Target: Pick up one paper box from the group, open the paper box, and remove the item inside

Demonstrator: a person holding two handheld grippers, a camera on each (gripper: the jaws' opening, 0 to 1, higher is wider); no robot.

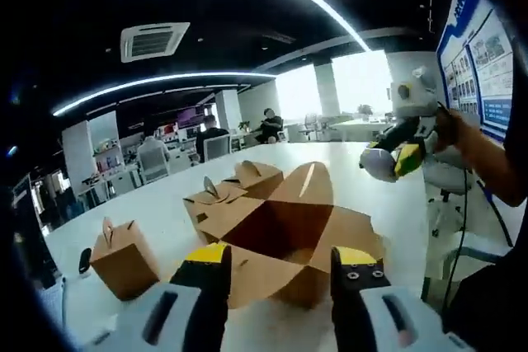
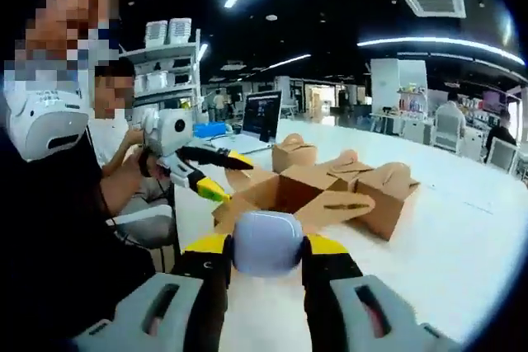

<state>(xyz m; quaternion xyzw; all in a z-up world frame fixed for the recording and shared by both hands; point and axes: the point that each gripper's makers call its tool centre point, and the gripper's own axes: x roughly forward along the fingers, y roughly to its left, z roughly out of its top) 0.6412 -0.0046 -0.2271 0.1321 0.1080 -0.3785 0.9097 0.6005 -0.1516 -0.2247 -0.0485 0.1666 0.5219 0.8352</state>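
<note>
An opened brown paper box sits on the white table with its flaps spread wide. My left gripper is open, and the box's near side lies between the yellow-tipped jaws. From the right gripper view, the left gripper straddles the near flap of the opened box. My right gripper is shut on a rounded pale lavender item, held clear of the box. From the left gripper view, the right gripper hovers above the table at the right with the pale item in it.
A closed box stands to the left, and two more boxes sit behind the open one. Closed boxes also flank it in the right gripper view. A laptop stands at the table's far end. A person sits beside the table.
</note>
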